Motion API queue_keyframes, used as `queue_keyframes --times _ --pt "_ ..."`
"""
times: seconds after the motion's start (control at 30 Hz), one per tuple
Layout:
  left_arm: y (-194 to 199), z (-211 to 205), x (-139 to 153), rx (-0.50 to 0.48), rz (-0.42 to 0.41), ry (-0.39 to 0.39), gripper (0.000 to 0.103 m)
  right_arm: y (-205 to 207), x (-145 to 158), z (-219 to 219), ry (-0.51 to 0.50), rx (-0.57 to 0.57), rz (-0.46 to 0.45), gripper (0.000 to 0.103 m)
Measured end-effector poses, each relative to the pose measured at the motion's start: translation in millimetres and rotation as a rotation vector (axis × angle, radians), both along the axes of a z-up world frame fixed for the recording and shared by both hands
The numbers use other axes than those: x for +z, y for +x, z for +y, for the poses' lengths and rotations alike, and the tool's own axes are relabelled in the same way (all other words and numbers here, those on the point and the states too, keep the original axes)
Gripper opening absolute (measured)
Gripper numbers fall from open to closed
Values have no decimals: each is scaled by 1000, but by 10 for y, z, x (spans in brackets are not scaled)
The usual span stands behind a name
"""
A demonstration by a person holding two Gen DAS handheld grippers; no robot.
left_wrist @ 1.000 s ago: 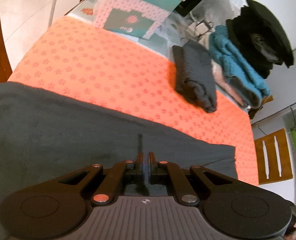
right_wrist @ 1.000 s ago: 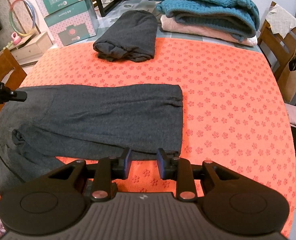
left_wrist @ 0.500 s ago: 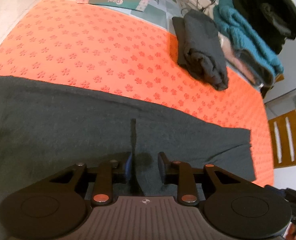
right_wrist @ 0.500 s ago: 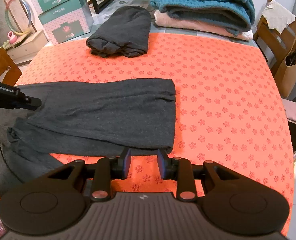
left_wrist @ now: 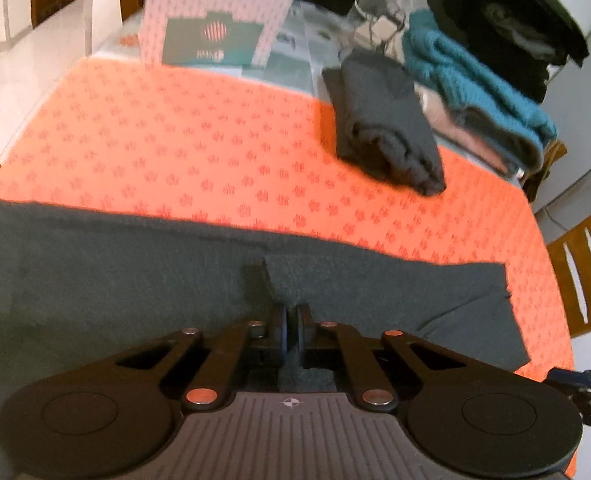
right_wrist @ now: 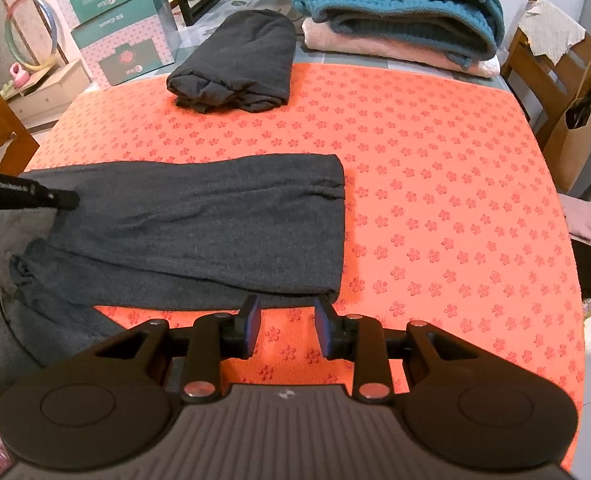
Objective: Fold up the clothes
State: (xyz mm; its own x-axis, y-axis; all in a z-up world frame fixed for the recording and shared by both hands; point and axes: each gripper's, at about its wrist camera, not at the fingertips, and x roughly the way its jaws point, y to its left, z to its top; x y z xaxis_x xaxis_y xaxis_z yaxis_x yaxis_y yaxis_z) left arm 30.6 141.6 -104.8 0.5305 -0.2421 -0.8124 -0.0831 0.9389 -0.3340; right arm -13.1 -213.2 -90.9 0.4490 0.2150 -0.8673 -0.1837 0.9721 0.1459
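Note:
Dark grey trousers (right_wrist: pixel 199 224) lie lengthwise on the orange flowered mat (right_wrist: pixel 435 184), legs stacked, hem end at the right. In the left wrist view the trousers (left_wrist: pixel 115 280) fill the foreground. My left gripper (left_wrist: pixel 293 330) is shut on a pinched ridge of the trousers' cloth; it also shows in the right wrist view (right_wrist: pixel 65 199) at the trousers' left part. My right gripper (right_wrist: pixel 286 322) is open and empty, just in front of the near edge of the trouser legs.
A folded dark grey garment (right_wrist: pixel 239 68) lies at the mat's far edge. Behind it is a stack of teal (right_wrist: pixel 399 4) and pink knitwear. Pink and green boxes (right_wrist: pixel 115 28) stand far left. Wooden chairs (right_wrist: pixel 551 80) stand right and left.
My left gripper was open half a second ago and has closed on the trousers' cloth. My right gripper has crept slightly closer to the trouser edge and stays open.

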Motion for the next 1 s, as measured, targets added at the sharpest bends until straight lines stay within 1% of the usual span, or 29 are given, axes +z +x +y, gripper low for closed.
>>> queue_keyframes --times 0.13,0.37,0.43,0.47,0.53,0.6,0.67,0.77,0.9,0.97,1.0 --pt "-63 133 201 15 -25 -2 7 0 8 -1 -3 0 -2 34" --pt "-138 596 332 62 21 56 7 -7 15 21 -3 11 -8 34" --pt "-152 756 302 76 51 63 7 -16 17 26 -1 13 -8 34" --pt "-161 827 278 84 63 54 7 -21 14 26 -1 13 -6 34" --pt "-179 962 229 105 76 38 7 -30 4 30 -3 16 1 34" --pt "-186 1049 187 131 82 46 7 -37 -5 38 -7 19 7 34" --pt "-188 1104 165 155 79 64 7 -33 -2 51 -13 22 7 34" --pt "-170 1168 131 191 78 55 7 -28 21 65 -17 25 2 34" --pt "-149 1197 21 210 107 93 7 -21 24 81 -24 30 2 34" --pt "-155 1227 -45 226 127 89 8 -22 27 97 -28 36 1 34" --pt "-159 1240 -74 235 137 87 11 -23 30 106 -31 40 -1 34"
